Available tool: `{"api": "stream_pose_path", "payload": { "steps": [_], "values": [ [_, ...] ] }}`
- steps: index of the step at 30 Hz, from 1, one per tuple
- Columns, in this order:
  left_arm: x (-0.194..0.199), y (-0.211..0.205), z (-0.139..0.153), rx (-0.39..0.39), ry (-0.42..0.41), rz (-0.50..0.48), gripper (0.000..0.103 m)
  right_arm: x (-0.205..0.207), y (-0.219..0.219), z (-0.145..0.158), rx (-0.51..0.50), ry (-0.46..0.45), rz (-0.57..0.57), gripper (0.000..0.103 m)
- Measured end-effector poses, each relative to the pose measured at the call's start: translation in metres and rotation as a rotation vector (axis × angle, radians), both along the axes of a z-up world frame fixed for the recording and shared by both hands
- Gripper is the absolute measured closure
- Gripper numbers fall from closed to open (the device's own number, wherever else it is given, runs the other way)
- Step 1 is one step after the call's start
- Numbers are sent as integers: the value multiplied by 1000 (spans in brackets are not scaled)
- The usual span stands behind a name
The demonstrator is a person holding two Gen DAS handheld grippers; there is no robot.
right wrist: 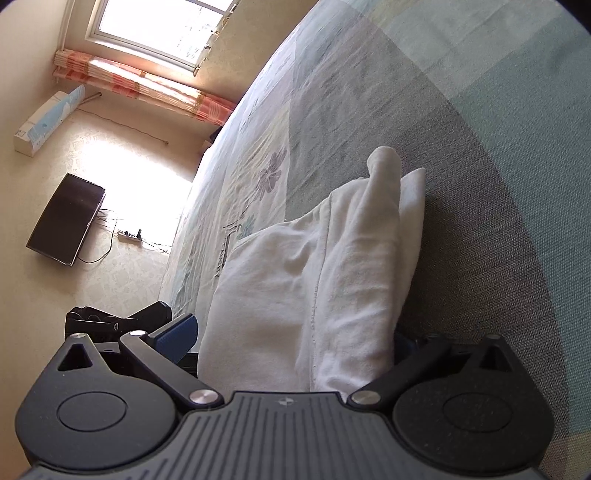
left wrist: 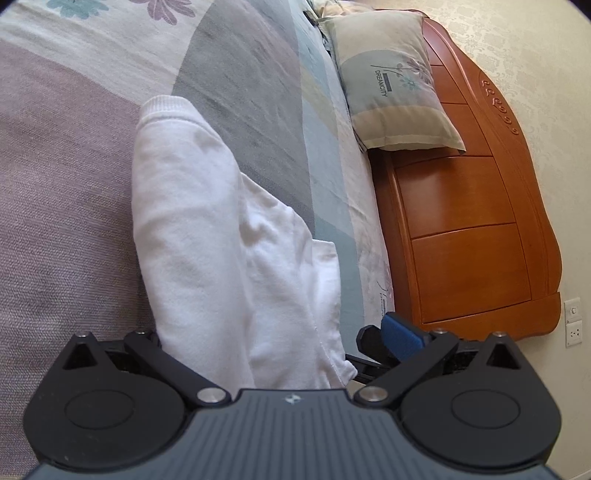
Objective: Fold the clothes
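A white folded garment (left wrist: 192, 221) lies on the patterned bedsheet (left wrist: 55, 184), its ribbed cuff end pointing away from me. My left gripper (left wrist: 277, 339) stands wide open astride the near end of the garment. Its blue right pad (left wrist: 400, 338) is clear of the cloth, and the left finger is hidden behind it. In the right wrist view the same white garment (right wrist: 314, 258) fills the gap of my right gripper (right wrist: 293, 338), which is also spread open. Its blue left pad (right wrist: 181, 332) sits beside the cloth, while the other finger is mostly covered.
A pillow (left wrist: 395, 81) leans on the wooden headboard (left wrist: 472, 221), with wall sockets (left wrist: 573, 325) beside it. The right wrist view shows a window (right wrist: 162, 26), a striped curtain (right wrist: 144, 86), an air conditioner (right wrist: 48, 122), a dark screen (right wrist: 64, 219) and a power strip (right wrist: 129, 236).
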State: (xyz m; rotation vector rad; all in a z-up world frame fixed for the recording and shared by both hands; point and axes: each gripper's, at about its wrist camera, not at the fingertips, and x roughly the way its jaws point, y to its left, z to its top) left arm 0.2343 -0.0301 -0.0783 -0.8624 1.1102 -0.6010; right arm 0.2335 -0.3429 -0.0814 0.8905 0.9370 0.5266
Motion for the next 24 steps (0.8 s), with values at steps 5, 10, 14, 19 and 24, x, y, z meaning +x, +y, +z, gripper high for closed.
{"api": "stream_pose_path", "payload": {
  "steps": [5,10,14,19,24],
  "values": [
    [-2,25,-18,-10,-25,117,1,-6,-12,-21,41,2,-12,0],
    [4,12,-17,-9,-30,68,1,-1,-20,-23,45,-45,-39,0],
    [8,0,-16,-3,-33,23,1,2,-15,-22,17,-74,-45,0],
    [10,-4,-12,-42,-31,-2,1,-12,-6,-17,14,-149,-34,0],
    [9,-2,-4,-101,-28,-1,1,-15,-2,-1,8,-199,-30,0]
  ]
}}
